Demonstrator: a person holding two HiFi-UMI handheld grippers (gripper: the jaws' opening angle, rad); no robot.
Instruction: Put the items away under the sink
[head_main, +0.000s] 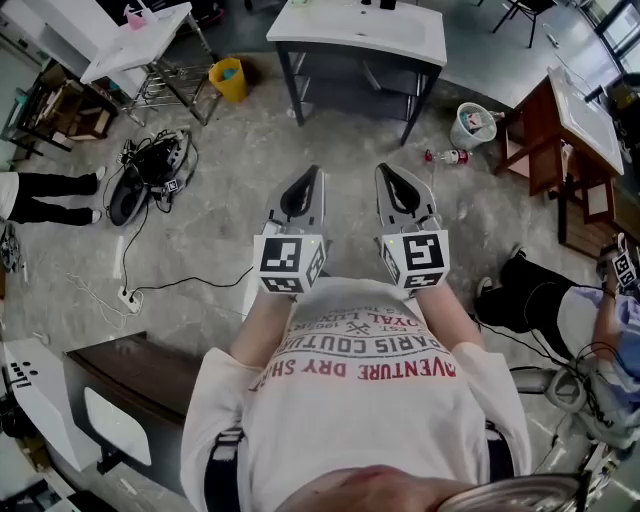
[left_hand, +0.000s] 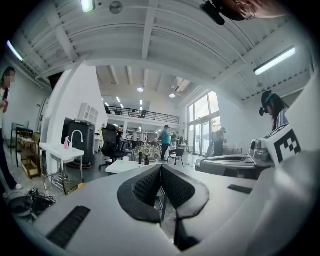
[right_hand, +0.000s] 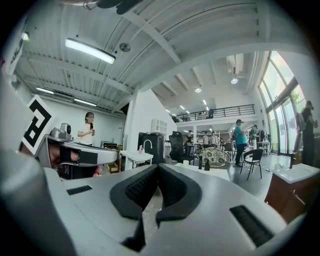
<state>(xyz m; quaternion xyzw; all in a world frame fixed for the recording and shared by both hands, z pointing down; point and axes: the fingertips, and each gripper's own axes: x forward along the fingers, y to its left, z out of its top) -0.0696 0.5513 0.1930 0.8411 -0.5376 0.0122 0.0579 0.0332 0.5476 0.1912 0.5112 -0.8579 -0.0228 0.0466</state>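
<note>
A small red-and-white bottle (head_main: 446, 157) is seen lying on the floor (head_main: 330, 150), just off the front right leg of the sink (head_main: 300, 36). Near it, off the sink's right side, a pale pail (head_main: 470, 128) w/ odd bits in it is stood. These are judged to be the items meant, though the pail's contents can't be made out. The sink is a white top on a dark frame, w/ an open shelf (head_main: 340, 85) below; whether anything lies on that shelf can't be told from here. A yellow bucket (head_main: 229, 80) is set off the sink's left side, prob. not part of the job.

Both tools are held level and side by side, well short of the sink and the items. The left gripper (head_main: 311, 172) is closed, pads met at the tips, nothing between them. The right gripper (head_main: 386, 169) is likewise closed and empty. No item is picked up yet, so the approach is judged to be the step in hand.

To be done well, the bottle is best taken w/ the right gripper, as it lies on that side. Jaws should be opened before the reach, not at the item. As the bottle lies flat, it should be gripped across its body, mid-length, from above, so it isn't rolled away. The power strip (head_main: 128, 297) at the floor's left is to be kept clear of.
</note>
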